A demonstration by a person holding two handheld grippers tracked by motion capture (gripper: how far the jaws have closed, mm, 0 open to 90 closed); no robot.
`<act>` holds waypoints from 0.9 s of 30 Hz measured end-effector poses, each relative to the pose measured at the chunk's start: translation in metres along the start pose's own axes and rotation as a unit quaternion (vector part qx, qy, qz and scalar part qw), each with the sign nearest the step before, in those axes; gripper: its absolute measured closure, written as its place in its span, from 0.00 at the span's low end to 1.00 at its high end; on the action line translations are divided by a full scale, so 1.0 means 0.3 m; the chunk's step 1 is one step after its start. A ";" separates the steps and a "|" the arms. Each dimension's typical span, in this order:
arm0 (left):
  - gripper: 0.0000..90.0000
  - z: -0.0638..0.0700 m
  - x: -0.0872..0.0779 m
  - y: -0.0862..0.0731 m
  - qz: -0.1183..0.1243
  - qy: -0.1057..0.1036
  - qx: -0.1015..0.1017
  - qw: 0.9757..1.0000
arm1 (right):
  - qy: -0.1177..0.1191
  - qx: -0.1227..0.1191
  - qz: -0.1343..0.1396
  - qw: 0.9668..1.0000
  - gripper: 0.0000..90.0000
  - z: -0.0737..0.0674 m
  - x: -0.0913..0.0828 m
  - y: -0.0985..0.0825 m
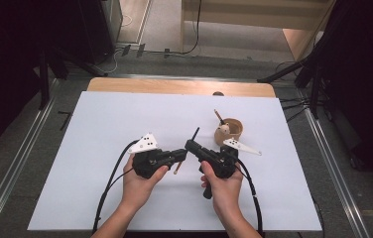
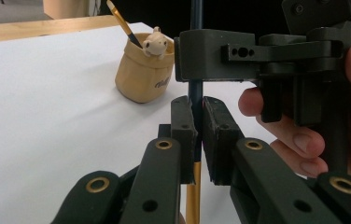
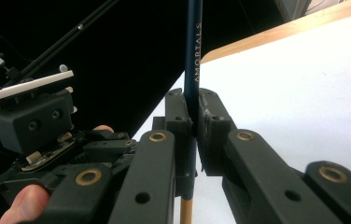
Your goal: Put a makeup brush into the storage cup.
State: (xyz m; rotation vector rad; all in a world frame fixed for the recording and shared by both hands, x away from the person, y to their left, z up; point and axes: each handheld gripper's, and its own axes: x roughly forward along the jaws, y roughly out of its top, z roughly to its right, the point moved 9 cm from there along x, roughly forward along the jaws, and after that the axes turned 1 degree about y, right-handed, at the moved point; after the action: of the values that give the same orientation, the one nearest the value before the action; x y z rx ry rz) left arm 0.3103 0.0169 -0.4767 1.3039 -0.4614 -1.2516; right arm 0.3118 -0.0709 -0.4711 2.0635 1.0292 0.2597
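Together both tools [image 1: 188,148] clench one dark paintbrush [image 3: 193,56], its bristle end cut off.

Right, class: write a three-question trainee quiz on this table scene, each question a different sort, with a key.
1. True or false: both the left gripper and the right gripper are shut on the dark-handled brush.
2. What sticks out of the tan cup? A) another brush B) a spoon C) scissors
3. Fill in: the cup stands on the ___ table cover.

Key: 1 true; 2 A; 3 white.
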 end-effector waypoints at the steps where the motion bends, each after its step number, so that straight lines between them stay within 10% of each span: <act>1: 0.93 -0.001 0.000 -0.001 -0.001 0.000 -0.001 1.000 | 0.000 -0.002 -0.001 1.000 0.95 -0.002 0.000 0.000; 16: 0.76 -0.044 -0.056 0.024 0.003 0.005 -0.010 1.000 | -0.057 -0.100 0.009 0.993 0.95 0.022 -0.019 0.025; 20: 0.75 -0.060 -0.078 0.037 0.007 0.012 -0.010 1.000 | -0.080 -0.144 0.002 0.986 0.95 0.020 -0.021 0.025; 27: 0.75 -0.070 -0.108 0.060 0.004 0.018 -0.012 1.000 | -0.120 -0.234 -0.021 0.965 0.95 0.021 -0.019 0.020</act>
State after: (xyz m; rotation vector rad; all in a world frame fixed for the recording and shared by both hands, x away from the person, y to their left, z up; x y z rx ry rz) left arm 0.3245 0.0507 -0.4549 1.3016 -0.4239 -1.2213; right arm 0.3147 -0.0808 -0.4701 1.5979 0.7731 0.2023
